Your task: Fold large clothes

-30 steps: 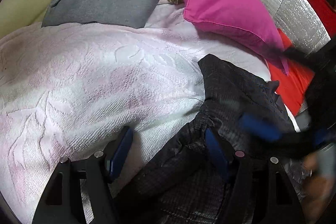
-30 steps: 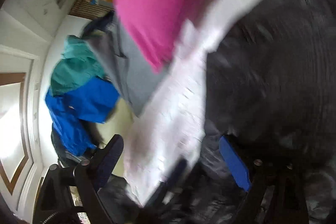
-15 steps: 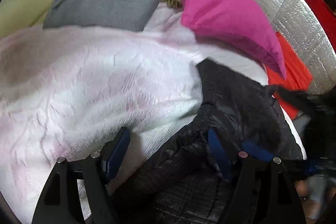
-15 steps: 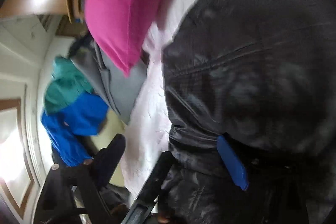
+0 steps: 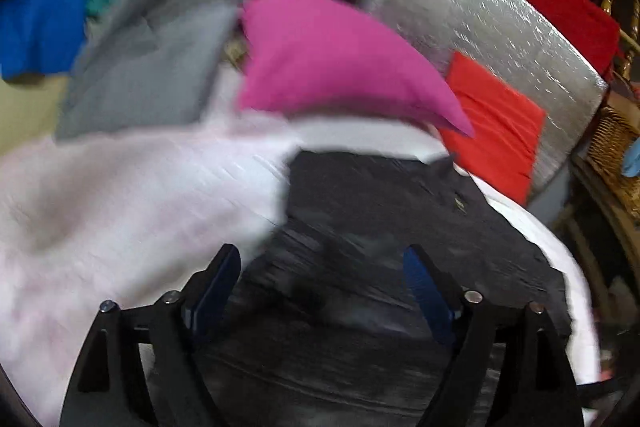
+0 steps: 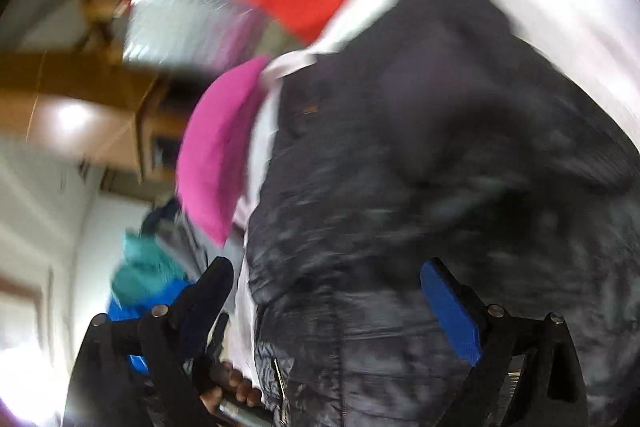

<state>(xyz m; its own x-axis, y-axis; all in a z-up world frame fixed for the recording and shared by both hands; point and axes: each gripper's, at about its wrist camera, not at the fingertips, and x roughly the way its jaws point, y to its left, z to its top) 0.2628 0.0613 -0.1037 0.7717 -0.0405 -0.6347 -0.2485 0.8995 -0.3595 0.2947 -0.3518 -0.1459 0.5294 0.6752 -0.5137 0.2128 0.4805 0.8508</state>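
A black quilted jacket (image 5: pixel 400 227) lies on a white and pink textured bedspread (image 5: pixel 120 207). My left gripper (image 5: pixel 324 283) is open just above the jacket's near part, with nothing between its blue pads. In the right wrist view the same jacket (image 6: pixel 440 167) fills most of the frame. My right gripper (image 6: pixel 328 291) is open over its puffy fabric, tilted sideways. Both views are blurred by motion.
A magenta pillow (image 5: pixel 332 59) lies beyond the jacket. A grey folded garment (image 5: pixel 148 67) sits to its left, with blue and teal clothes (image 5: pixel 48 7) behind. A silver foil panel (image 5: pixel 480 27) and red fabric (image 5: pixel 492 123) stand at the right by a wooden headboard.
Both grippers have pulled back and up from the jacket. The left view now shows more of the room and the jacket lying flatter. The right gripper has swung round over the jacket.
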